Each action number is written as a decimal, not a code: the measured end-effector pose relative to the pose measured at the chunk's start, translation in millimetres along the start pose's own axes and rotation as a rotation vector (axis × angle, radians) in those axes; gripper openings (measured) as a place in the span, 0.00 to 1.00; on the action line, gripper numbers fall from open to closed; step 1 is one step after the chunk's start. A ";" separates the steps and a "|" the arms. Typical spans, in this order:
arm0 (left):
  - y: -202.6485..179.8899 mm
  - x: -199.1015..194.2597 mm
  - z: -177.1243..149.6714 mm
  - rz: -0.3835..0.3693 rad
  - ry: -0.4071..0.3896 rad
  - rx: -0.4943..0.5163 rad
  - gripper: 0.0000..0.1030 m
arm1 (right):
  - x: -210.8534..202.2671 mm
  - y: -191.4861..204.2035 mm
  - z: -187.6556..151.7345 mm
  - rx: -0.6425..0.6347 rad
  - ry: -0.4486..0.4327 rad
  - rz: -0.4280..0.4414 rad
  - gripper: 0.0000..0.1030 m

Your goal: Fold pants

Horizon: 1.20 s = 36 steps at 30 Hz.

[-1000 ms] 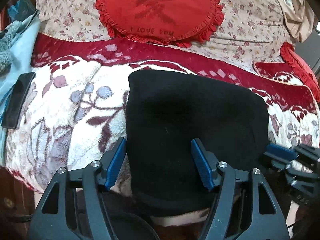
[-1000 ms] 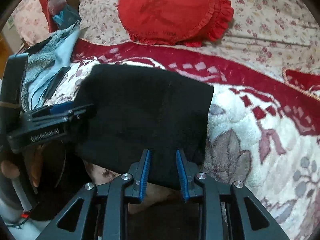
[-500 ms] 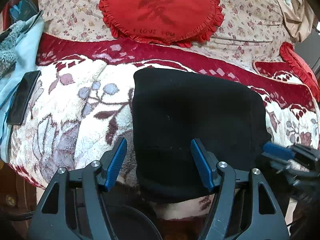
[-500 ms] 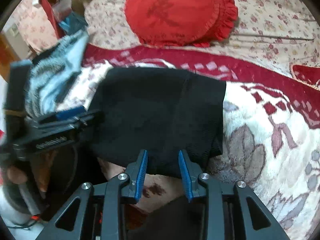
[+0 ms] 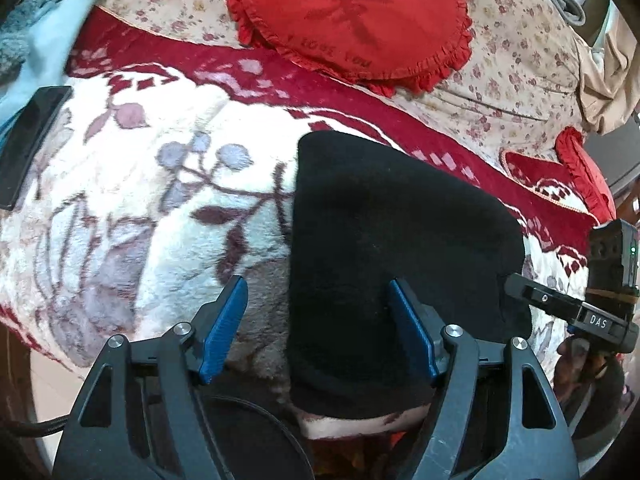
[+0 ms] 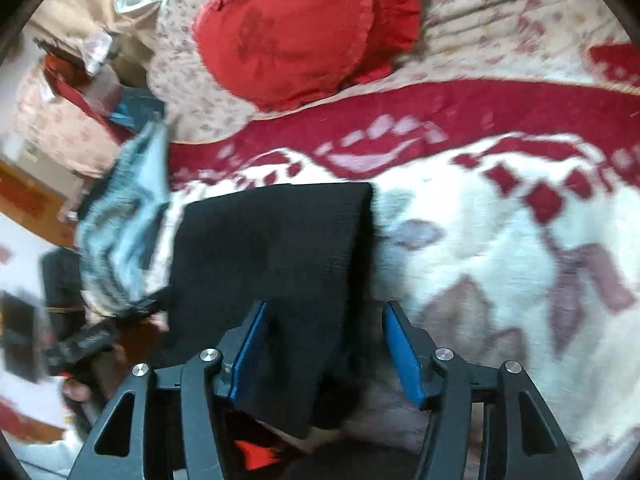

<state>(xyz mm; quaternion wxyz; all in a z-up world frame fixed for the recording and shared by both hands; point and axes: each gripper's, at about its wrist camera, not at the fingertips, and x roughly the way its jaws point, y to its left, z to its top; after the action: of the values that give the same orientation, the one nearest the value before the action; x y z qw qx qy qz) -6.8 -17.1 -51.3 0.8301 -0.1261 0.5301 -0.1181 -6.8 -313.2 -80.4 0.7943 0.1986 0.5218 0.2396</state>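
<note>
Lying folded on the white, floral part of the red-bordered blanket (image 5: 132, 216), the black pants (image 5: 384, 248) form a compact dark block at the blanket's near edge, with their lower end hanging slightly over it. The left gripper (image 5: 316, 320) hovers at the pants' near left corner; its jaws are opening, and the 2 blue pads stand wide apart, 1 over the blanket just left of the pants and 1 over the black cloth, neither pressing on it. The right gripper (image 6: 326, 354) sits at the pants' (image 6: 276, 248) near right corner, its jaws also opening; cloth lies between the blue fingers (image 6: 402, 354), but they do not squeeze it. Beyond the pants, a round red frilled cushion (image 5: 352, 24) rests on a floral sheet. Left of the pants, well apart, a flat black object (image 5: 30, 146) lies at the blanket's edge.
</note>
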 end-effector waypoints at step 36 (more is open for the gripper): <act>-26.9 35.2 87.9 0.051 -0.068 0.116 0.54 | 31.4 21.3 89.4 -0.100 -0.159 -0.220 0.49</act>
<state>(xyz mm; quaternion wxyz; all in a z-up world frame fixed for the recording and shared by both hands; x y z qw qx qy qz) 85.9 -46.6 -36.5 0.8563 -0.0683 0.4969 -0.1232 82.7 -283.5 -57.7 0.8636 0.1186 0.4631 0.1603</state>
